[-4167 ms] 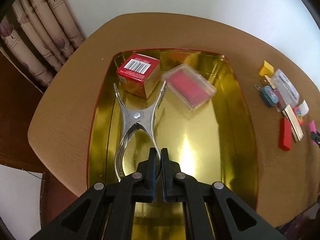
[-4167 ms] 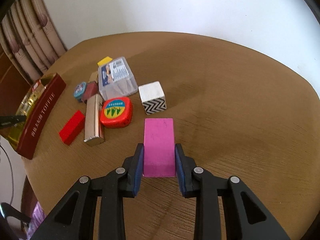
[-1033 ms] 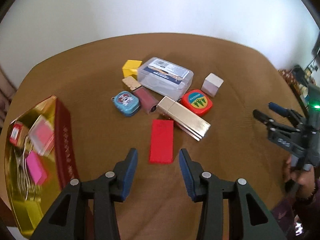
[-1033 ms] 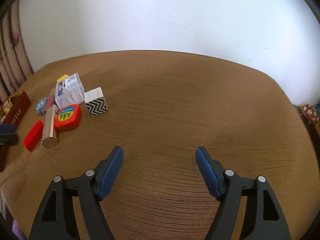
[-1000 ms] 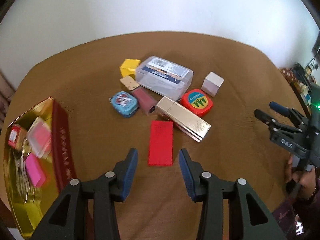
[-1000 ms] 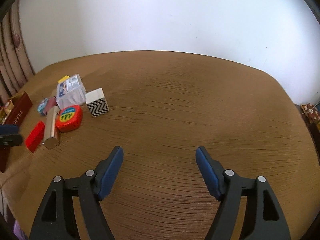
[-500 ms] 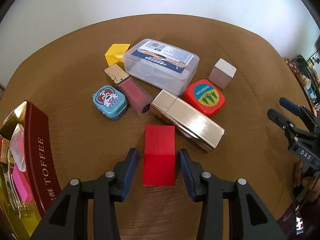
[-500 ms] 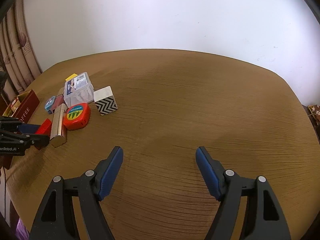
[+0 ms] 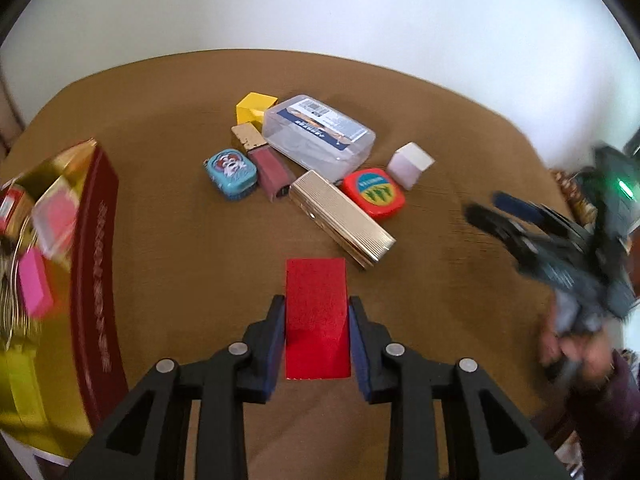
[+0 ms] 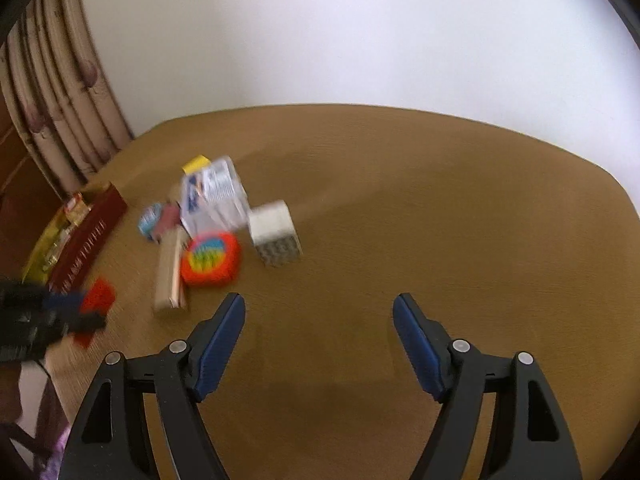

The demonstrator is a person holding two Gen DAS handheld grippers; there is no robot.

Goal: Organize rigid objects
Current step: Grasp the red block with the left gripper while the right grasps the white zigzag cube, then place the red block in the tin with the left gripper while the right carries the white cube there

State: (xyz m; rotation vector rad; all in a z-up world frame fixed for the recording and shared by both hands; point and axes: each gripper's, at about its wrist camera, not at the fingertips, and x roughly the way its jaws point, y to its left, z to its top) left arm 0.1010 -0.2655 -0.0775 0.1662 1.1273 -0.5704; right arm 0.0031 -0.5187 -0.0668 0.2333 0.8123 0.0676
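My left gripper (image 9: 317,316) jaws are closing on the flat red block (image 9: 316,312); only its view shows the tin's (image 9: 94,264) pink contents. My right gripper (image 10: 319,320) jaws gape empty.

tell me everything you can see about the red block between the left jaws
The red block is a flat, matte rectangular slab with a faintly grainy top, material unclear. It lies flat on the brown table, its long side running away from the camera, apart from the gold case beyond it. The left gripper straddles its near half, jaws closing, blue pads at or nearly on its long sides. It looks intact.
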